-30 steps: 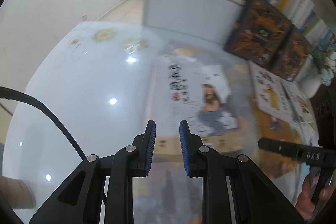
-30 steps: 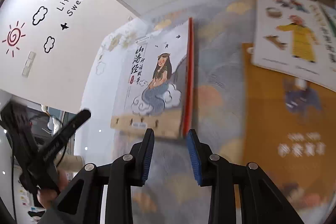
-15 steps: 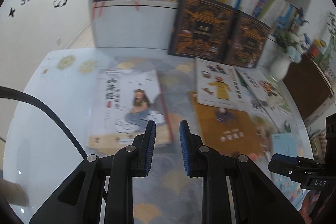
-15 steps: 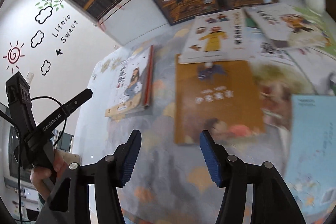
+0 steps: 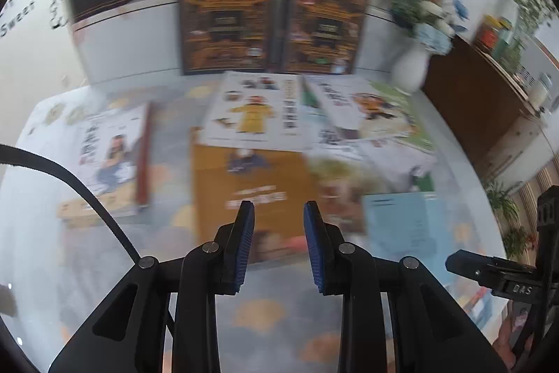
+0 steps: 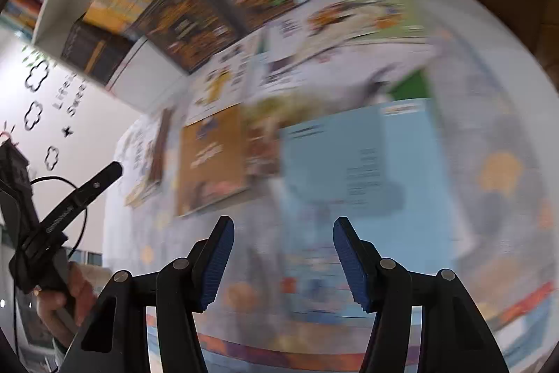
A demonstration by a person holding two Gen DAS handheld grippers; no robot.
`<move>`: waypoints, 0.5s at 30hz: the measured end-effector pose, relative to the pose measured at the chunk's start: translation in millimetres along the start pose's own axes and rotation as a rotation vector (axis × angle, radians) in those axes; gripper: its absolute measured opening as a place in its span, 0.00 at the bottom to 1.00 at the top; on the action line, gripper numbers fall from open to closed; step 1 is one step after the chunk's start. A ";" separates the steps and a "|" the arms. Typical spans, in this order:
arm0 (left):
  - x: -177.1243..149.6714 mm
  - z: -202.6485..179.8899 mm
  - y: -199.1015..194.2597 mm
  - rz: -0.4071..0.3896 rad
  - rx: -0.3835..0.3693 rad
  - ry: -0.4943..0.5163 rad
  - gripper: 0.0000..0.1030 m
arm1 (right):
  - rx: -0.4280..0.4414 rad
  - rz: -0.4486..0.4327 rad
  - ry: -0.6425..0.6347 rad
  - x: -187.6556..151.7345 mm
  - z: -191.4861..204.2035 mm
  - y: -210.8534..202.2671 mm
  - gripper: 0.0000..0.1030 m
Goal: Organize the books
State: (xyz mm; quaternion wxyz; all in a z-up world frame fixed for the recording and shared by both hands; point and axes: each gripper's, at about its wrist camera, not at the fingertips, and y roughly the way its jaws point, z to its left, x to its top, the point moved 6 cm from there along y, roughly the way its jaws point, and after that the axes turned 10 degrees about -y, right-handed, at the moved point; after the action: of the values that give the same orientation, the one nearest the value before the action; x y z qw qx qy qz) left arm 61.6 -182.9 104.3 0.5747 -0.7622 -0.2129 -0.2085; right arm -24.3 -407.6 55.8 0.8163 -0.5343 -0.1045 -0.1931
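Note:
Several books lie flat on the table. An orange-brown book (image 5: 244, 184) (image 6: 211, 159) sits in the middle, with a white red-spined book (image 5: 111, 156) (image 6: 146, 159) to its left and a pale blue book (image 5: 401, 219) (image 6: 356, 163) to its right. A white book with a yellow-robed figure (image 5: 255, 114) overlaps the orange one's far edge. My left gripper (image 5: 278, 215) hovers above the orange book's near edge, its jaws opening with nothing between them. My right gripper (image 6: 283, 233) stands open and empty above the pale blue book's near end.
Two dark ornate books (image 5: 227, 23) lean upright against a white bookshelf (image 5: 115, 34) full of upright books. A white vase (image 5: 410, 65) with flowers stands at the table's far right beside a dark wooden cabinet (image 5: 482, 100). More picture books (image 5: 370, 107) lie overlapped at the right.
Both grippers have swung rightward from the white red-spined book, over the orange and pale blue books. The right jaws have spread wide and the left jaws have parted a little.

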 end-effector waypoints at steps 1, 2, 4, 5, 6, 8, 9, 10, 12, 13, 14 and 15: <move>-1.3 -12.2 1.9 0.003 -0.006 0.006 0.26 | -0.007 -0.004 0.008 1.0 -10.4 -6.0 0.55; -3.0 -26.6 4.5 0.006 -0.010 0.015 0.26 | -0.013 -0.010 0.016 2.2 -21.9 -13.0 0.55; -6.3 -46.4 8.0 0.013 -0.022 0.023 0.26 | -0.025 -0.023 0.026 5.7 -42.1 -26.4 0.56; -7.9 -57.3 10.8 0.020 -0.031 0.026 0.26 | -0.028 -0.027 0.027 6.9 -49.3 -31.1 0.56; -10.0 -65.6 12.8 0.025 -0.033 0.027 0.26 | -0.030 -0.030 0.029 8.3 -55.0 -34.3 0.56; -12.9 -77.3 16.7 0.030 -0.033 0.026 0.26 | -0.027 -0.030 0.032 9.7 -66.6 -40.8 0.56; -14.5 -82.7 18.7 0.032 -0.033 0.022 0.26 | -0.024 -0.029 0.030 9.9 -72.0 -43.0 0.56; -16.0 -87.0 21.0 0.037 -0.035 0.017 0.26 | -0.023 -0.026 0.028 9.5 -74.1 -42.8 0.56; -18.6 -93.3 24.3 0.042 -0.036 0.002 0.26 | -0.018 -0.013 0.023 8.0 -82.4 -43.2 0.56; -20.6 -95.9 25.7 0.043 -0.033 -0.005 0.26 | -0.017 -0.006 0.021 6.8 -86.0 -42.7 0.56; -22.2 -97.9 26.8 0.045 -0.030 -0.010 0.26 | -0.016 -0.001 0.018 5.8 -89.1 -42.1 0.56; -24.3 -99.7 28.9 0.047 -0.025 -0.014 0.26 | -0.014 0.004 0.015 4.5 -92.7 -41.7 0.56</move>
State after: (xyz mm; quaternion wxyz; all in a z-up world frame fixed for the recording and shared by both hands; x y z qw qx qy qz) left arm 50.7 -288.3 93.0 0.5684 -0.7755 -0.1963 -0.1921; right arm -41.3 -507.9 54.4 0.8136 -0.5389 -0.0959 -0.1961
